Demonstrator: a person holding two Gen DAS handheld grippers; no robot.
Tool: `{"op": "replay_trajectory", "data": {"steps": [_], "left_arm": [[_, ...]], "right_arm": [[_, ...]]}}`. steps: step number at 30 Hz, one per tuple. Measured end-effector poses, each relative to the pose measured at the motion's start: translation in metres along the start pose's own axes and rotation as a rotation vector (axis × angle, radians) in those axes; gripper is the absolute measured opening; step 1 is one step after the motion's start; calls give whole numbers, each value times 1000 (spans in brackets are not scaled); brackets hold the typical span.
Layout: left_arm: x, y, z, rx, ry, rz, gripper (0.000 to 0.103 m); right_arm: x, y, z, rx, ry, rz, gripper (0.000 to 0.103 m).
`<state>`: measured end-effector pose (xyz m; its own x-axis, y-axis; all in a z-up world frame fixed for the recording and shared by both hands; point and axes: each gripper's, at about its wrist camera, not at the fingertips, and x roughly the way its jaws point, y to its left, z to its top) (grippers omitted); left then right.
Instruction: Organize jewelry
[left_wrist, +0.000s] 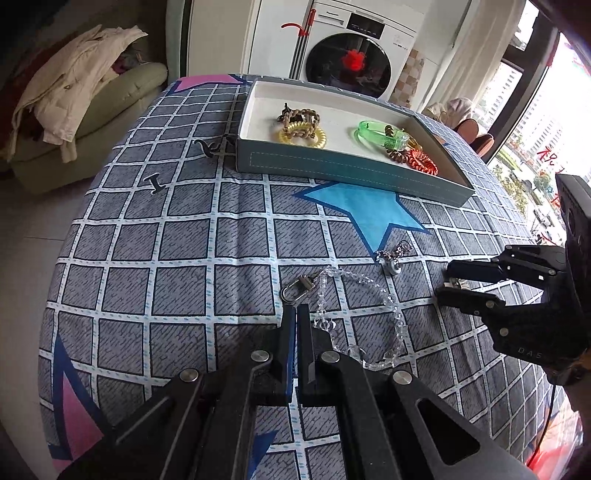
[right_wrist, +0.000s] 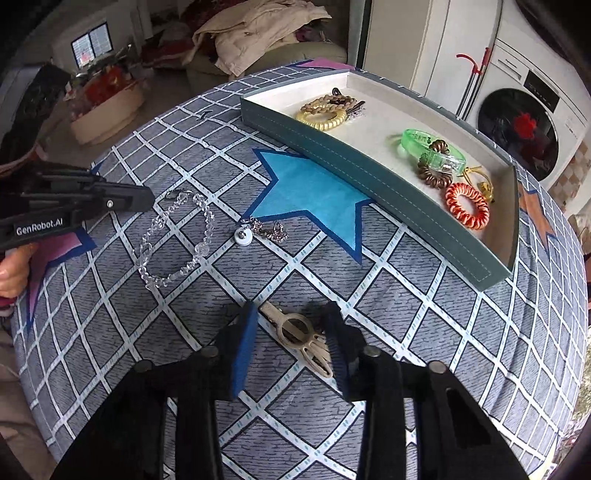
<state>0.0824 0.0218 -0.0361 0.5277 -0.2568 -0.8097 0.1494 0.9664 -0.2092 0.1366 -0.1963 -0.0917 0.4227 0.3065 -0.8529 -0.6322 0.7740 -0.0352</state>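
Observation:
A clear bead chain (left_wrist: 369, 317) (right_wrist: 177, 240) with a metal clasp (left_wrist: 295, 290) lies on the checked cloth. My left gripper (left_wrist: 297, 314) is shut with nothing between its jaws, its tips just short of the clasp. A small silver chain with a white pendant (left_wrist: 392, 258) (right_wrist: 258, 230) lies beyond. My right gripper (right_wrist: 291, 314) (left_wrist: 445, 282) is open around a beige hair clip (right_wrist: 299, 334) that lies on the cloth between its fingers. A teal tray (left_wrist: 351, 173) (right_wrist: 369, 181) at the back holds hair ties and a green bangle (left_wrist: 380, 134) (right_wrist: 432, 149).
The table is covered by a grey checked cloth with a blue star (left_wrist: 369, 210) (right_wrist: 306, 195). A washing machine (left_wrist: 347, 51) stands behind the table. A sofa with a beige coat (left_wrist: 74, 88) is at the left. A window (left_wrist: 543, 122) is at the right.

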Motion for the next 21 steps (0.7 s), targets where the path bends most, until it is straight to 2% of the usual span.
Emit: {"op": "replay_trajectory", "data": {"steps": [1, 2, 7, 9, 17, 21], "left_arm": [[1, -1, -1, 7, 0, 11, 19], [1, -3, -2, 12, 2, 19, 19], [3, -8, -2, 9, 7, 15, 19], [3, -11, -1, 10, 0, 21, 19], [-2, -15, 0, 3, -23, 53, 19], [-6, -10, 1, -25, -37, 52, 19]], "right_arm": [[0, 1, -1, 12, -5, -6, 25], [-1, 2, -3, 27, -10, -8, 16], [-4, 12, -7, 55, -24, -61, 13], [-6, 15, -8, 70, -32, -82, 9], [-11, 13, -15, 187, -66, -126, 9], [-16, 9, -19, 241, -90, -110, 9]]}}
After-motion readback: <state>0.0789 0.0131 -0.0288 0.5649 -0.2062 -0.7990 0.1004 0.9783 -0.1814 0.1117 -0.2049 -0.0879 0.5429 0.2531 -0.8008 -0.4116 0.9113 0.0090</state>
